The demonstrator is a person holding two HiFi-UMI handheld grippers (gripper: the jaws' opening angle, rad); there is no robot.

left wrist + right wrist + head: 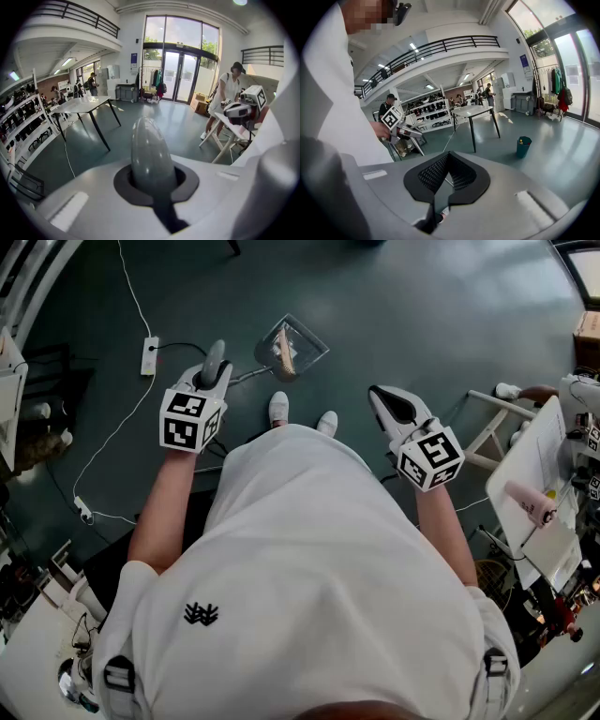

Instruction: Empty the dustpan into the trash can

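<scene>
My left gripper (214, 369) is shut on the grey grip of the dustpan's handle (215, 357). The clear dustpan (292, 345) hangs beyond it above the dark floor, with some brownish debris inside. In the left gripper view the rounded grey handle end (150, 154) sticks up between the jaws of the left gripper (152, 187). My right gripper (392, 405) is held at the right, shut and empty. In the right gripper view the black pads of the right gripper (445, 180) meet. A teal trash can (523, 146) stands on the floor far ahead. The can is not in the head view.
A white power strip (149, 354) and its cable lie on the floor at the left. A white table (539, 465) with papers and a pink roll (530, 504) stands at the right. A dark-legged table (473, 111) stands near the trash can. Other people (225, 93) stand nearby.
</scene>
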